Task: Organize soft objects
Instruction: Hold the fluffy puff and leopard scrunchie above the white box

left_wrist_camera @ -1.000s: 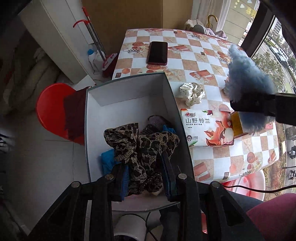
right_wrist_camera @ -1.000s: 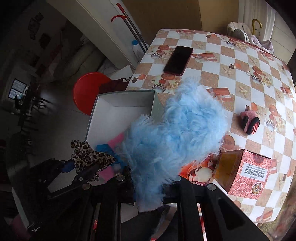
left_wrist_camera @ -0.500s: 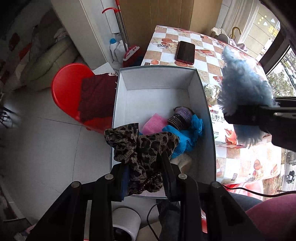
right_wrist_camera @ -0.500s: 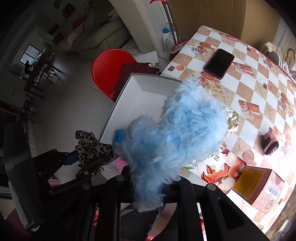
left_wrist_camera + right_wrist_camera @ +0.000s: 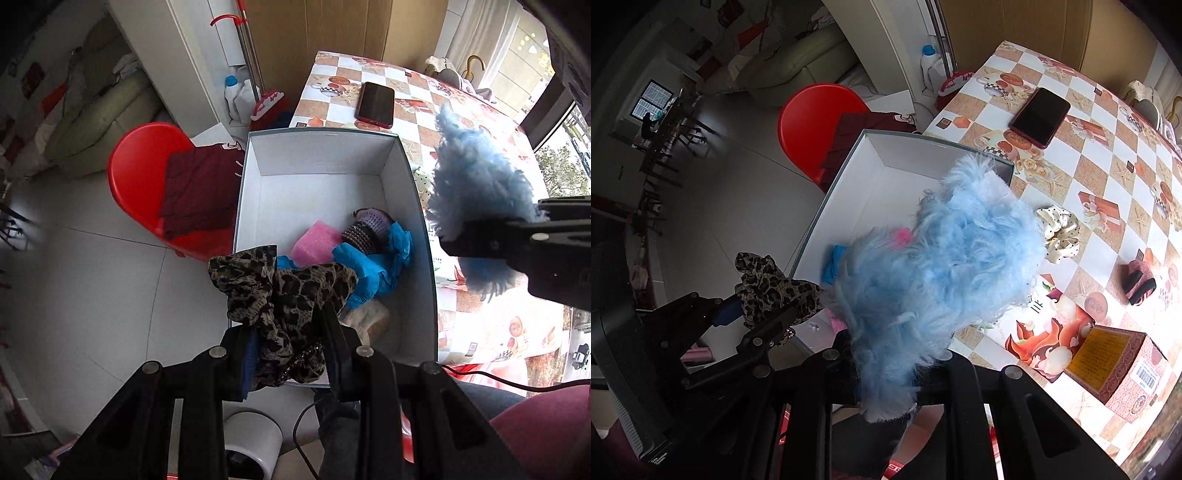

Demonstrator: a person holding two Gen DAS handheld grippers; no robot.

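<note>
My left gripper (image 5: 288,332) is shut on a leopard-print cloth (image 5: 284,295) and holds it above the near left corner of the open white box (image 5: 317,195); the cloth also shows in the right wrist view (image 5: 772,288). My right gripper (image 5: 886,373) is shut on a fluffy light-blue item (image 5: 942,266), held above the box's right wall (image 5: 421,229); it shows in the left wrist view (image 5: 480,199) too. In the box lie a pink sponge (image 5: 316,245), a blue cloth (image 5: 373,266), a purple knitted piece (image 5: 369,229) and a beige item (image 5: 369,317).
On the checkered table (image 5: 1108,155) lie a phone (image 5: 1039,116), a cream dotted scrunchie (image 5: 1060,232), a red-and-black pad (image 5: 1139,282), a tissue pack (image 5: 1049,339) and a red carton (image 5: 1115,369). A red chair (image 5: 147,177) with a maroon cloth stands left of the box.
Both grippers rose and drew back with their loads. The leopard cloth moved from over the box's middle toward its near left corner, uncovering the sponge and blue cloth.
</note>
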